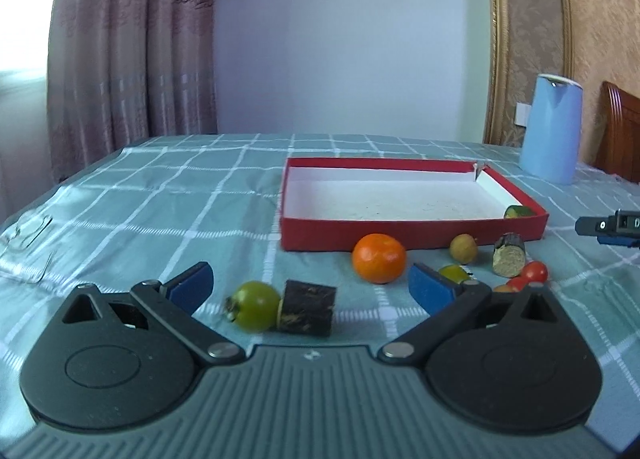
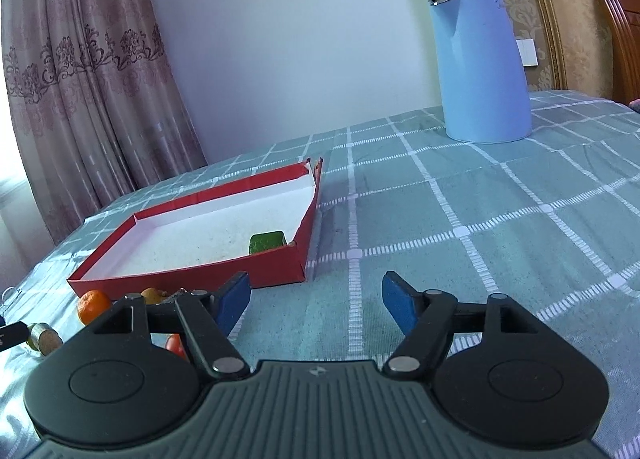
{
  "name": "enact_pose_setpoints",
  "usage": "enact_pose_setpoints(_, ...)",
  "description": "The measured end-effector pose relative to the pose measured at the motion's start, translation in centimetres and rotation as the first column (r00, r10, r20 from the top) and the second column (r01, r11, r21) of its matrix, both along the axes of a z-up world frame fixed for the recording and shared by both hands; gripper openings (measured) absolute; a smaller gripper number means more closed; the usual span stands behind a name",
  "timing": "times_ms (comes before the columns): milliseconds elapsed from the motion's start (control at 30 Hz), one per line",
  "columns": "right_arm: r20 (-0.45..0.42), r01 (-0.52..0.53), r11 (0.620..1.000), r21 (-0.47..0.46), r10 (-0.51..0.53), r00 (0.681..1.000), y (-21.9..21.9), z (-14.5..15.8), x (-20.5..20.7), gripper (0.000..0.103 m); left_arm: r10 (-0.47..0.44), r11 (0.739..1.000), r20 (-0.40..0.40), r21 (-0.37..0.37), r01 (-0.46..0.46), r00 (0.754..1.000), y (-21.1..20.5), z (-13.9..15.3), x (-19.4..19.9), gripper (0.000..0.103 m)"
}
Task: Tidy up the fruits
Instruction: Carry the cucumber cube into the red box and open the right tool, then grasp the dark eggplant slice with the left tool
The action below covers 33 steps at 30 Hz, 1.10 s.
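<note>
My left gripper [image 1: 310,283] is open low over the checked tablecloth. A green tomato [image 1: 256,305] and a dark cut chunk [image 1: 308,307] lie between its blue pads, and neither pad touches them. Beyond them lie an orange [image 1: 379,257], a small yellow fruit [image 1: 463,247], a cut stalk piece [image 1: 509,255] and red cherry tomatoes [image 1: 535,271]. The red box [image 1: 412,233] holds one green piece [image 1: 518,211] in its near right corner. My right gripper [image 2: 316,291] is open and holds nothing, just right of the red box [image 2: 192,279], where the green piece [image 2: 267,241] shows.
A light blue kettle [image 2: 482,67] stands at the back right of the table. A wooden chair [image 1: 620,131] is at the far right, with curtains behind on the left. The checked cloth [image 2: 500,227] stretches between the box and the kettle. The table's left edge drops off near the curtains.
</note>
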State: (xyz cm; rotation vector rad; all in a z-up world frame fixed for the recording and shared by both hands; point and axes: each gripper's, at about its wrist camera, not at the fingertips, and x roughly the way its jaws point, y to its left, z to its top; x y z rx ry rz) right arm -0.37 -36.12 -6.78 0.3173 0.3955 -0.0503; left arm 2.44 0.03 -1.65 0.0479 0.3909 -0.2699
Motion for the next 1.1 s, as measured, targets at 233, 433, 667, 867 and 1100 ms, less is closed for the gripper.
enact_pose_setpoints(233,0.003,-0.011,0.999,0.047,0.011,1.0,-0.7,-0.2,0.1,0.077,-0.064,0.997,-0.03,0.038,0.065,0.998,-1.5,-0.8,1.4,0.103)
enact_pose_setpoints(433,-0.006,-0.02,0.997,0.08,0.021,1.0,-1.1,-0.4,0.3,0.077,-0.092,0.995,-0.079,0.028,0.094,0.993,-1.4,-1.1,1.7,0.095)
enact_pose_setpoints(667,-0.002,-0.027,0.995,0.099,0.027,1.0,-1.3,-0.6,0.3,0.077,-0.084,0.994,-0.089,0.06,0.09,0.992,-2.0,-1.1,1.8,0.093)
enact_pose_setpoints(867,-0.008,-0.03,0.993,0.114,0.031,0.999,-1.5,-0.7,0.4,0.078,-0.109,0.992,-0.099,0.049,0.114,0.989,-2.1,-1.3,1.5,0.089)
enact_pose_setpoints(1100,0.001,-0.023,0.993,0.116,0.023,1.0,-1.5,-0.7,0.3,0.083,-0.105,0.99,-0.114,0.08,0.115,0.988,-3.1,-1.2,2.0,0.094)
